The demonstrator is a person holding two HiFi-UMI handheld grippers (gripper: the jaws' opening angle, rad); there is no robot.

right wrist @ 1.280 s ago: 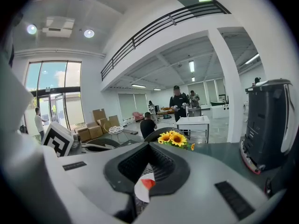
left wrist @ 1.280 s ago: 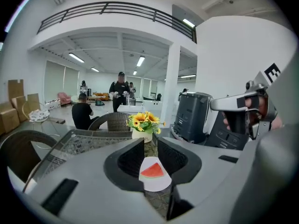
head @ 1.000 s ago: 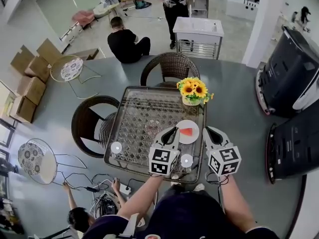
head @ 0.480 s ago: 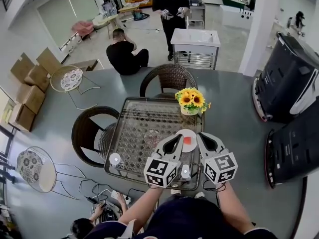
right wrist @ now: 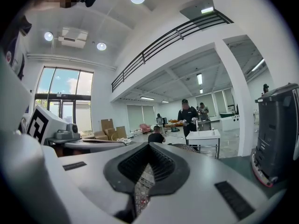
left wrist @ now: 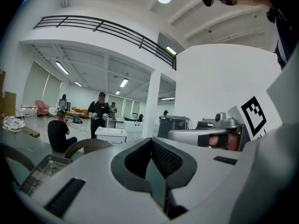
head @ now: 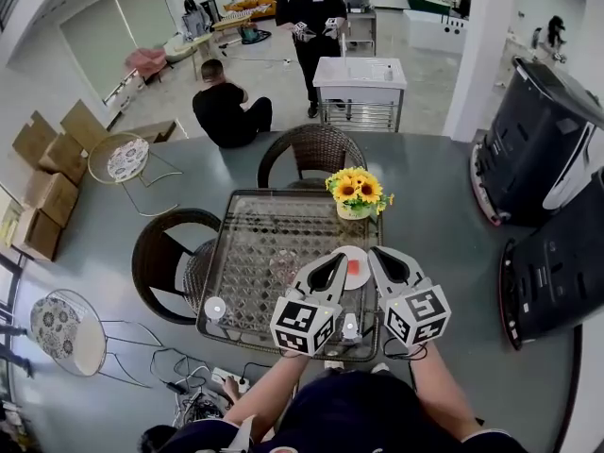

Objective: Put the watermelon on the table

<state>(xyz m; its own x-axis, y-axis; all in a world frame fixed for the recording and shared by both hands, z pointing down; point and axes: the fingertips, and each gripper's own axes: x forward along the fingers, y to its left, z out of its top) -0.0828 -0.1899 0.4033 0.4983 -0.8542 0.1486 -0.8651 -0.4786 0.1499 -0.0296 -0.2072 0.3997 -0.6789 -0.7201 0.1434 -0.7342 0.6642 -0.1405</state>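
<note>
Watermelon slice (head: 355, 266) is already sitting on its white plate (head: 361, 279) by the counter's (head: 264, 243) right edge, w/ left tool (head: 332, 258) & right tool (head: 375, 253) both clenched on nothing over the near edge, so imo placing's done, next is prob just backing off.

The person wears a dark navy top (head: 351, 411) with short sleeves (head: 203, 425). The left gripper (head: 331, 257) and right gripper (head: 374, 253) have smooth pale grey shells tapering to pointed jaws, which are lined with dark ribbed pads (left wrist: 162, 157). Small dark rectangular slots (left wrist: 65, 197) mark the shells. Behind each gripper sits a white cube (head: 304, 326) printed with black square markers.
</note>
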